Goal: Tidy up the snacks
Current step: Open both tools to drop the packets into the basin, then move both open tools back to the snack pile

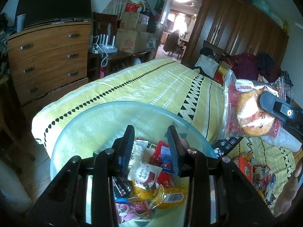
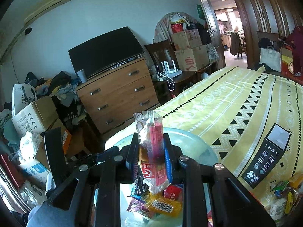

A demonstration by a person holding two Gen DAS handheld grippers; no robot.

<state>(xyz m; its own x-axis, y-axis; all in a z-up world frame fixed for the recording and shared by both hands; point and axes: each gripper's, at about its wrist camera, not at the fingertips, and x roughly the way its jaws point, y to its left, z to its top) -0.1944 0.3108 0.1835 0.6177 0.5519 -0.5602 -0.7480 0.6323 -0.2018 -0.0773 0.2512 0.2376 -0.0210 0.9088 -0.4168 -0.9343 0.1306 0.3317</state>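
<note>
A clear glass bowl [image 1: 79, 132] sits on the yellow bedspread and holds several wrapped snacks [image 1: 151, 187]. My left gripper [image 1: 151, 147] hovers open and empty right above them. My right gripper [image 2: 150, 151] is shut on a clear-wrapped pastry packet [image 2: 151, 141] with red print and holds it upright above the bowl [image 2: 189, 141]. In the left wrist view that packet [image 1: 251, 111] hangs at the right, above the bed, with one right finger [image 1: 278, 107] across it. A pile of loose snacks [image 1: 257, 174] lies on the bed right of the bowl; it also shows in the right wrist view [image 2: 284, 194].
A black remote box [image 2: 265, 160] lies on the bed right of the bowl. A wooden dresser [image 1: 49, 56] with a TV stands left of the bed. Cardboard boxes [image 2: 191, 56] and clutter fill the floor. Bags and clothes [image 1: 246, 66] sit at the bed's far right.
</note>
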